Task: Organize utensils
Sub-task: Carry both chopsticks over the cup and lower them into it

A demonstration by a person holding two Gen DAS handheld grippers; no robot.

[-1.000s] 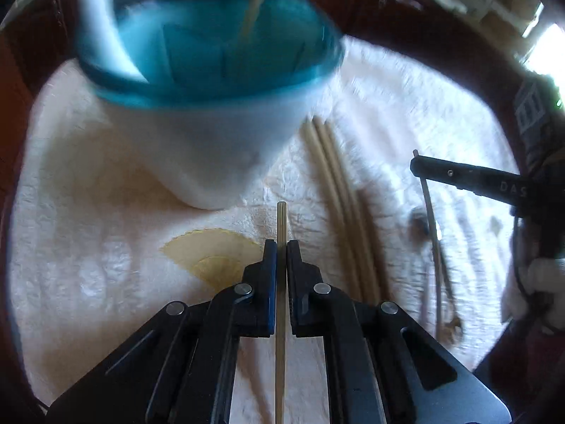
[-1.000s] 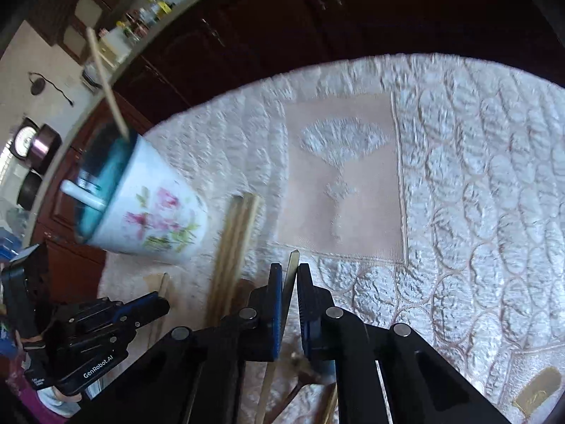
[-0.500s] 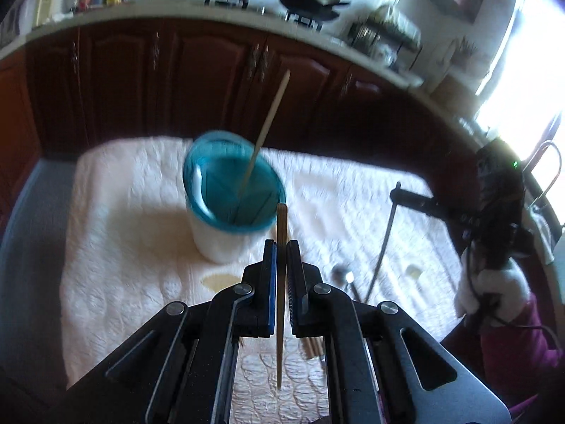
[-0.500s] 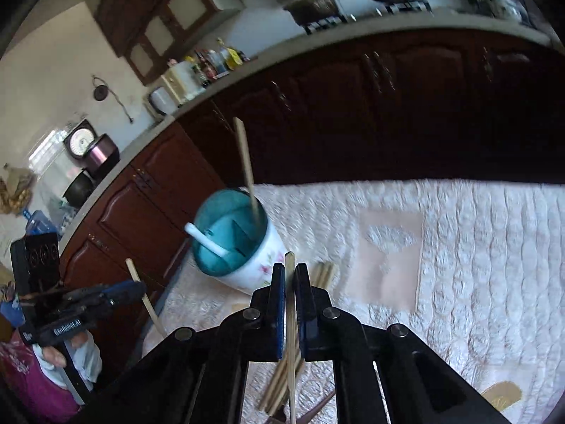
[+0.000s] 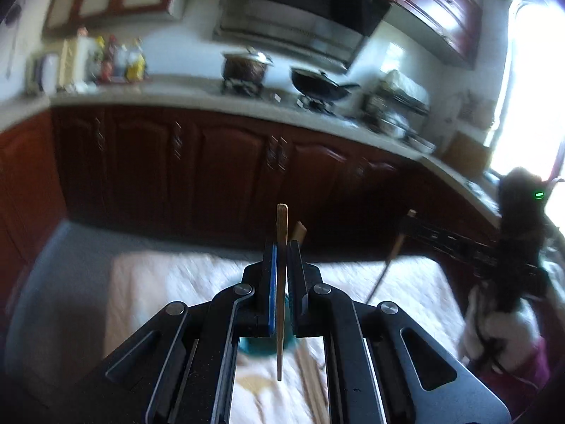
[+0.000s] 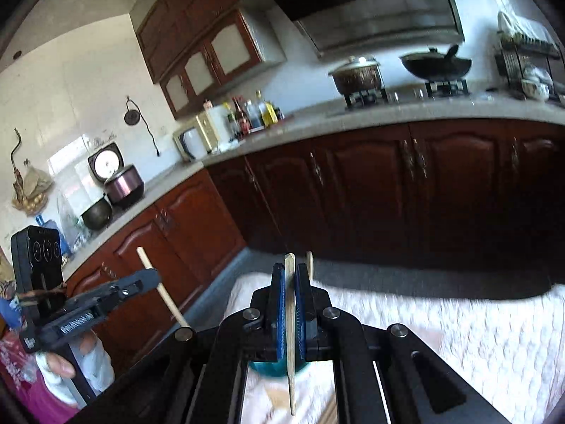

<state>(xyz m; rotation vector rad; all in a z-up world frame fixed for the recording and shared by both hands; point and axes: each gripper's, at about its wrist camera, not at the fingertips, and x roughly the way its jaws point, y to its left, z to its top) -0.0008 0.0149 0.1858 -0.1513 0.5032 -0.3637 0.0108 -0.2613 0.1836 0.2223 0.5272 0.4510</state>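
only the right wrist view shows a rice cooker [image 6: 123, 183] beyond the left gripper [image 6: 155, 277].

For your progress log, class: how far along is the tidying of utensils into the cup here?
Done: one chopstick already stands in the teal cup. In hand: the left tongs and the right tongs are each shut on a chopstick, held above the cloth. Left: both need dropping in, and more chopsticks lie beside the cup.
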